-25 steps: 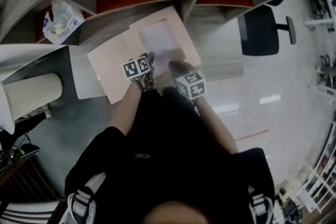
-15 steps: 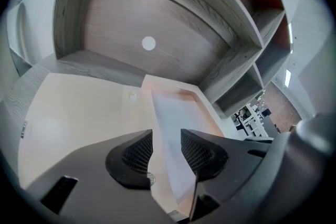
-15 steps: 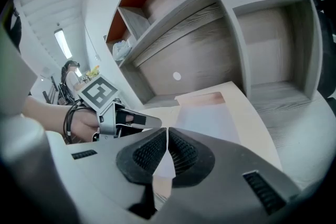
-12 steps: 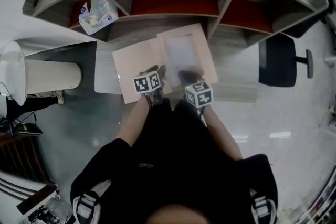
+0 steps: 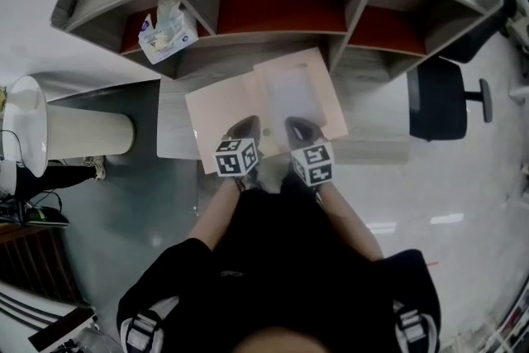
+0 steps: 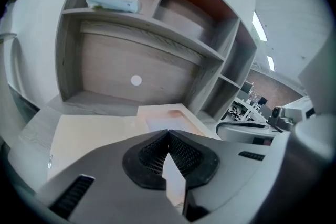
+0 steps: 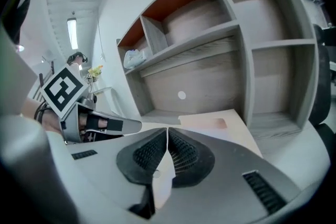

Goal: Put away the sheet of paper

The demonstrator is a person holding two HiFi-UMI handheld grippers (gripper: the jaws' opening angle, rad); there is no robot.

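Observation:
A pale pink folder (image 5: 219, 107) lies open on the desk, and the white sheet of paper (image 5: 289, 91) rests on its right half. Both grippers hover side by side at the folder's near edge. My left gripper (image 5: 248, 128) has just been closing; its pads (image 6: 152, 157) now meet with a thin pale strip of sheet (image 6: 174, 178) pinched between them. My right gripper (image 5: 297, 128) is also shut, and in the right gripper view its jaws (image 7: 167, 131) clamp a white paper edge (image 7: 164, 178) with a small punched hole.
A grey shelf unit (image 5: 273, 37) with red-backed compartments stands behind the folder. A tissue packet (image 5: 168, 31) sits in its left compartment. A white cylinder (image 5: 83, 132) lies to the left and a dark office chair (image 5: 436, 99) stands to the right.
Both grippers have drawn back from the sheet's middle to the folder's near edge and risen. The left one's jaws have come together. The head view has swung, so the shelf now sits centred.

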